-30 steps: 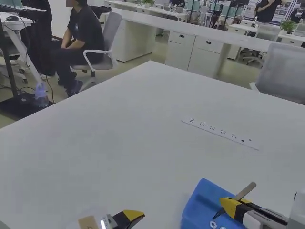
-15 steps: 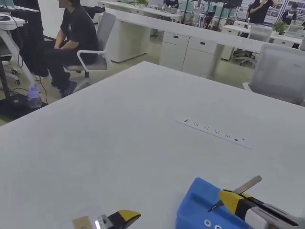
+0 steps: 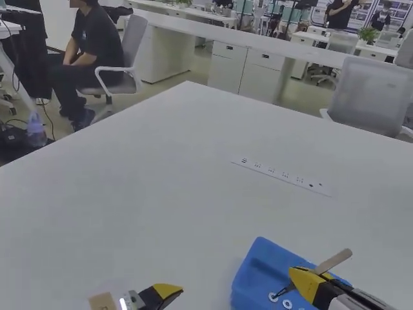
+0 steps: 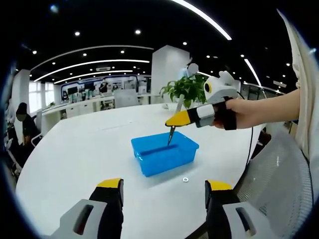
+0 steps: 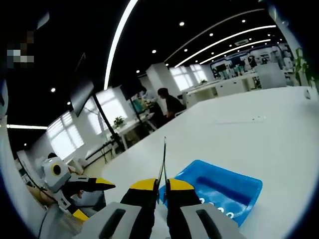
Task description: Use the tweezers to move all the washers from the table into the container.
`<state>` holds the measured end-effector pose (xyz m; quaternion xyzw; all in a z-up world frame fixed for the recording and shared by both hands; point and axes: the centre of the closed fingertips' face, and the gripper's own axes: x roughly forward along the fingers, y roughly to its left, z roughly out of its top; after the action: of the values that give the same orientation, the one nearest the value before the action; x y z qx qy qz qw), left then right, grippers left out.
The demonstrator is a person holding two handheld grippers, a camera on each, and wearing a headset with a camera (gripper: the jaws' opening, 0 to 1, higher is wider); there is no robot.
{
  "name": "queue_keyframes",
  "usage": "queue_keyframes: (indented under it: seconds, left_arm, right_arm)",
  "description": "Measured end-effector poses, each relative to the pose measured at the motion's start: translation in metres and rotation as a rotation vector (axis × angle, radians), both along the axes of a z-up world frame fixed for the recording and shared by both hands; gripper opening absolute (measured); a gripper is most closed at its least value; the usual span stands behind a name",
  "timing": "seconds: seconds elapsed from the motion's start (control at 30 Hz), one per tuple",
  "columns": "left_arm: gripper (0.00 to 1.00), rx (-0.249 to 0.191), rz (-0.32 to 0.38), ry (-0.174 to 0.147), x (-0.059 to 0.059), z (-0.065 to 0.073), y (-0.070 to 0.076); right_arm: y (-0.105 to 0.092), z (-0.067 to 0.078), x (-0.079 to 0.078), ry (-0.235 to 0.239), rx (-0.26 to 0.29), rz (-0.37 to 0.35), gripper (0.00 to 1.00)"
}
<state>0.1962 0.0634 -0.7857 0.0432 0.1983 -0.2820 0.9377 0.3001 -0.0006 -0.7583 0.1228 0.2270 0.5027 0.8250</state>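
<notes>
Our right hand-held gripper (image 5: 160, 185) pinched the tweezers (image 5: 164, 154), whose tips pointed down into the blue container (image 4: 162, 165). Our left hand-held gripper (image 4: 164, 185) stood spread, holding nothing, above the white tabletop (image 4: 75, 154). We saw one washer (image 4: 185, 179) lying on the tabletop just beside the container, and a few washers (image 5: 214, 204) inside it.

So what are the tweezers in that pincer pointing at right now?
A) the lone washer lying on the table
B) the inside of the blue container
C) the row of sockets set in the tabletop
B: in the left gripper view, the tweezers held by the right gripper angle down into the blue container, while the loose washer lies apart on the table in front of it.
</notes>
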Motion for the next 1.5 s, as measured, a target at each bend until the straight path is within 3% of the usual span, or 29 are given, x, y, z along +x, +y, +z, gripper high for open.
queue_keyframes:
  seconds: [0.27, 0.5, 0.9, 1.5]
  left_arm:
    - [0.66, 0.002, -0.006, 0.002, -0.001, 0.000, -0.001]
    - [0.66, 0.005, -0.012, 0.006, -0.001, -0.001, -0.002]
    - [0.66, 0.009, -0.023, 0.011, -0.002, -0.002, -0.003]
    - [0.65, 0.018, -0.023, 0.012, -0.002, -0.003, -0.002]
  right_arm:
    - [-0.006, -0.010, -0.010, 0.022, -0.014, -0.011, 0.04]
    - [-0.007, -0.024, -0.022, 0.028, -0.058, 0.004, 0.04]
    - [-0.011, -0.055, -0.036, 0.057, -0.130, 0.033, 0.04]
    - [-0.011, -0.077, -0.044, 0.074, -0.189, 0.063, 0.04]
